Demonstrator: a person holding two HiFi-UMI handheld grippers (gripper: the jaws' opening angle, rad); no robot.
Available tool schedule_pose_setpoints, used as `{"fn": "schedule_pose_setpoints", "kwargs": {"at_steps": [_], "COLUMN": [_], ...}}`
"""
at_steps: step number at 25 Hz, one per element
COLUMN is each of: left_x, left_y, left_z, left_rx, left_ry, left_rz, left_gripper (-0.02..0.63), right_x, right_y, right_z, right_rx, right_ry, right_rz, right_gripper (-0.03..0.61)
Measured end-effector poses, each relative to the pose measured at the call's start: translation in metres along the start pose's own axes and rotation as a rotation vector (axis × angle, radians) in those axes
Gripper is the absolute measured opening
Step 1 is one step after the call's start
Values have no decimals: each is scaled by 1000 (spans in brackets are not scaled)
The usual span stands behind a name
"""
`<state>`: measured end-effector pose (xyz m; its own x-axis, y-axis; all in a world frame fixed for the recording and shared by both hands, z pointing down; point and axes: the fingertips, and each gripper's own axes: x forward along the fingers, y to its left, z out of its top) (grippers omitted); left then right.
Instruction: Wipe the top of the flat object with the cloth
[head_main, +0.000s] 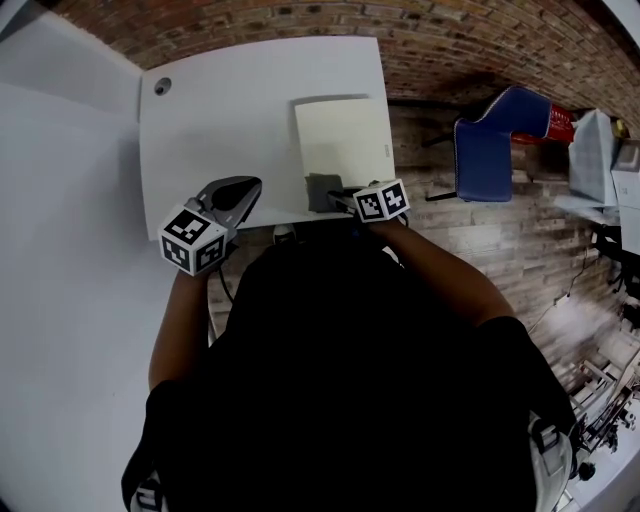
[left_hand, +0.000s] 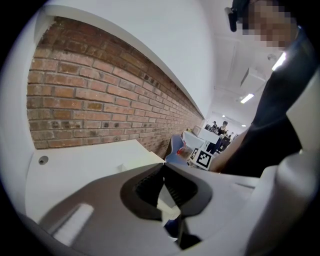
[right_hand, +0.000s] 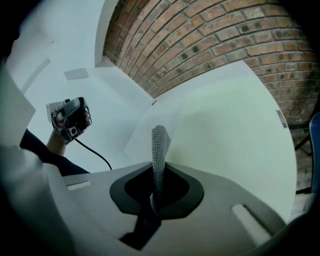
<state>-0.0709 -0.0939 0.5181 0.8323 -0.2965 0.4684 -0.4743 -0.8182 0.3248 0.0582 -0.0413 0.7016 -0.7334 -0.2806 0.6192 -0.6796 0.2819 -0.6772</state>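
A cream flat board (head_main: 345, 138) lies on the white table (head_main: 220, 130), near its front right corner. A grey cloth (head_main: 321, 191) rests on the board's near edge, and my right gripper (head_main: 338, 198) is shut on it. In the right gripper view the cloth (right_hand: 159, 145) stands up as a thin folded strip pinched between the jaws of my right gripper (right_hand: 158, 167), with the board (right_hand: 235, 125) spread out beyond it. My left gripper (head_main: 247, 186) hovers over the table's front edge, left of the board. Its jaws meet at the tip (left_hand: 163, 170) with nothing held.
A blue chair (head_main: 497, 138) stands to the right of the table on the brick-patterned floor. A round cable hole (head_main: 162, 86) sits at the table's far left corner. A white wall runs along the left side. A cable hangs from my left gripper (right_hand: 70, 117).
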Motion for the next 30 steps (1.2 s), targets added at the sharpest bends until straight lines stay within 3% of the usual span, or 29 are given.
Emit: {"fn": "schedule_pose_setpoints", "kwargs": {"at_steps": [13, 30], "left_x": [-19, 0], "left_y": [4, -4], "left_z": [-10, -4], "left_rx": [8, 26], "left_ry": [13, 20], "left_rz": [-8, -50], "left_gripper": [2, 2], "right_x": [34, -8], "right_y": [-12, -59], "right_z": [-25, -30], "right_rx": [33, 83], "right_ry": [55, 1], "right_rz": [-64, -155], "right_gripper": [9, 9]}}
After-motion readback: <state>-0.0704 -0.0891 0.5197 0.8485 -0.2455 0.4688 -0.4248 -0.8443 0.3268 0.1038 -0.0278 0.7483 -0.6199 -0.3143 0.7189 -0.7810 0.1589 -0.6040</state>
